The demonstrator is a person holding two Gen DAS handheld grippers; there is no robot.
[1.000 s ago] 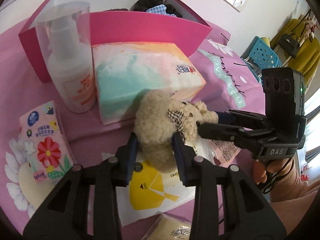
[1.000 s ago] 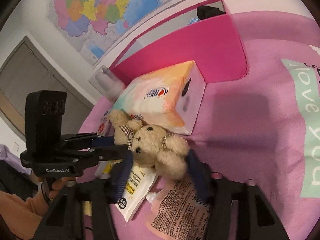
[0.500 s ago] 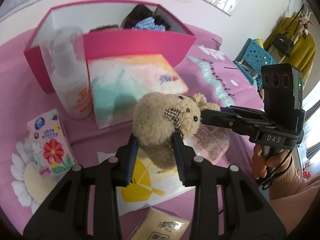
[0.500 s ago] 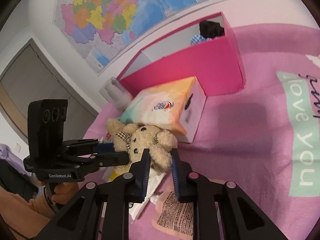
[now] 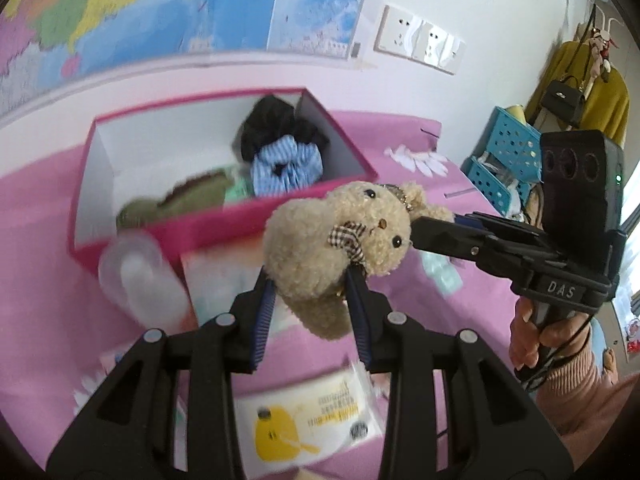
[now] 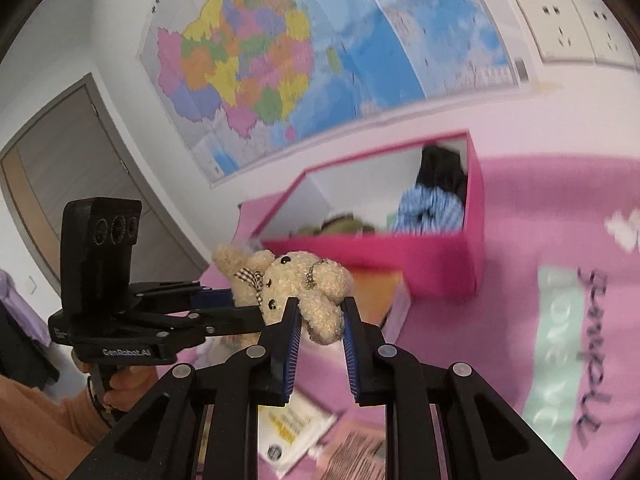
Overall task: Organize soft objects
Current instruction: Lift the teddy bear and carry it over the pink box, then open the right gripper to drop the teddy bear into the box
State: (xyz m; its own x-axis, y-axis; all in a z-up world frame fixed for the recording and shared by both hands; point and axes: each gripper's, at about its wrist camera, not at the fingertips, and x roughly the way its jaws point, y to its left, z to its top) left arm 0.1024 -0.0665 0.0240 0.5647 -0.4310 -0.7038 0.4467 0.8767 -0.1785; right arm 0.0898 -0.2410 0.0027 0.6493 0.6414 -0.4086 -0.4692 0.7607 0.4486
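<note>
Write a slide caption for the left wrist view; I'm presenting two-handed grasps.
Both grippers, left and right, hold a teddy bear lifted before the pink box.

A beige fuzzy plush teddy bear (image 5: 320,248) wears a brown-and-white checked fabric bow (image 5: 349,240). The open cardboard box (image 5: 224,222) is hot pink outside, white inside, holding blue-and-white striped cloth (image 5: 286,168), black fabric (image 5: 268,124) and an olive-green plush item (image 5: 176,204). The bedspread (image 6: 520,340) is pink.
</note>
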